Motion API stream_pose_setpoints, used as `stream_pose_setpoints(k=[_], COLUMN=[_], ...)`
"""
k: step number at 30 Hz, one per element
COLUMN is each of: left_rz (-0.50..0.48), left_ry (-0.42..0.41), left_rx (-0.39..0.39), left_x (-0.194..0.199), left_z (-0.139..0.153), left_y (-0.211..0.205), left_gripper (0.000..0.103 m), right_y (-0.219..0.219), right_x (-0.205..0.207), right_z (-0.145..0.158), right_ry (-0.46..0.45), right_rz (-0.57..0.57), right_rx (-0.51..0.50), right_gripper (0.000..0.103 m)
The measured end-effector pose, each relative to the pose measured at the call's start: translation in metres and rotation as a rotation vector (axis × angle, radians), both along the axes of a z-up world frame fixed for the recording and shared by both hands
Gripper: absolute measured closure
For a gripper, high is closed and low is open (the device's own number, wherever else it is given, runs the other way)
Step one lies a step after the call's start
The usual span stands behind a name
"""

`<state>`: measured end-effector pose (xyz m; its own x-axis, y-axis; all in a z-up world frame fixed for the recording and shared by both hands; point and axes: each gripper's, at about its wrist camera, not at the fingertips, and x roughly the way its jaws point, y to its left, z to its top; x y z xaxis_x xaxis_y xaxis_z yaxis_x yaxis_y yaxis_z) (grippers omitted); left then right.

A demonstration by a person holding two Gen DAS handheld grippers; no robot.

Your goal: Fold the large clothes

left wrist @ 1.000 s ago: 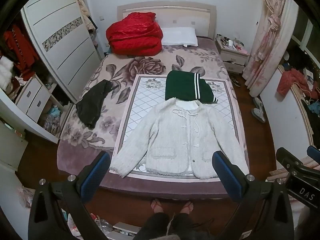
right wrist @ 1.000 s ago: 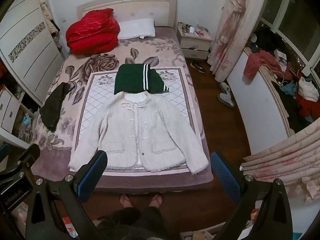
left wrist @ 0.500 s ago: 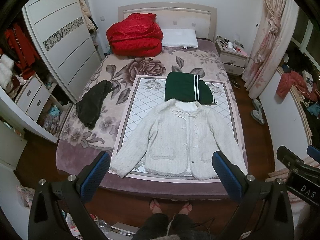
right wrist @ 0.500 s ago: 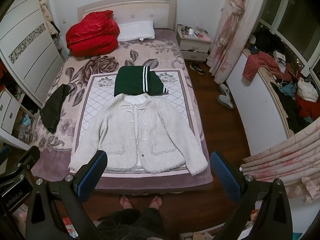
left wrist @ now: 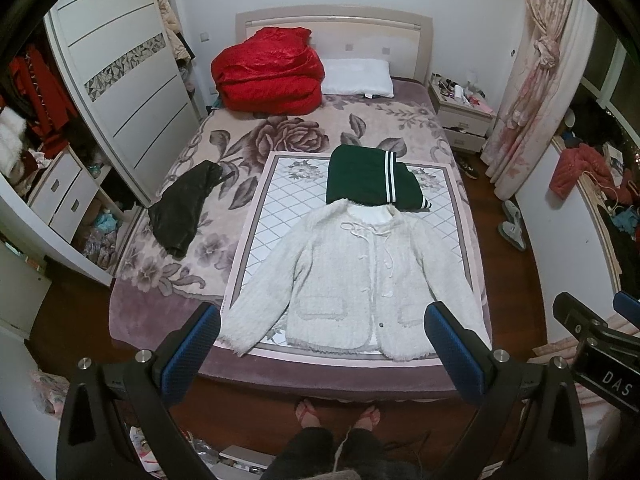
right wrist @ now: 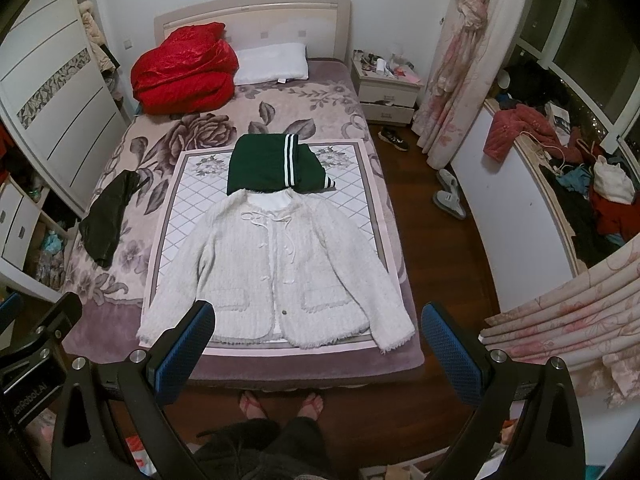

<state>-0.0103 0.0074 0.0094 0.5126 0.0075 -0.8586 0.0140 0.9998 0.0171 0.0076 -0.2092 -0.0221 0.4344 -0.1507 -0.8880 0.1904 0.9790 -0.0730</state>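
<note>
Cream bouclé knit makes up the task's thing: a fuzzy white cardigan (left wrist: pixel 360 276) spread face up on the quilted mat (left wrist: pixel 276 208) at the foot of the bed (left wrist: pixel 192 160), sleeves angled out to either side, front closed with small ties. In both wrist views it lies ahead of and below the jaws, its hem nearest them and its collar farthest. Beyond the collar, touching or just overlapping it, sits a folded dark green garment (left wrist: pixel 368 178) with white stripes. A black garment (left wrist: pixel 180 208) lies crumpled off to the left of the jaws, well apart from the cardigan.

The cardigan looks thick, soft and limp, fairly light for its bulk. It should drape and sag when lifted, and the fuzzy surface should give the pads good purchase without slipping. The loose ties and open weave could snag.

The left gripper (left wrist: pixel 320 344) hovers above the bed edge with its jaws spread wide and empty. The right gripper (right wrist: pixel 316 344) does likewise, wide apart and holding nothing. Sensible holds seem to be the sleeve cuffs, or a shoulder seam together with the hem corner on the same side.
</note>
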Motion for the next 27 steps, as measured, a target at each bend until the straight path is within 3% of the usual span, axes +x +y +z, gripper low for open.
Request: stream_pose_setpoints(k=[27], left_rz=[0.012], left_ry=[-0.019], left_rx=[-0.003], left_x=[0.008], left_z=[0.009], left_y=[-0.001], left_gripper=[0.000], right_y=[-0.005], right_x=[0.010], right_z=[0.012], right_ry=[-0.014], right_rz=[0.006], right_rx=[0.006], right_gripper=[0.000])
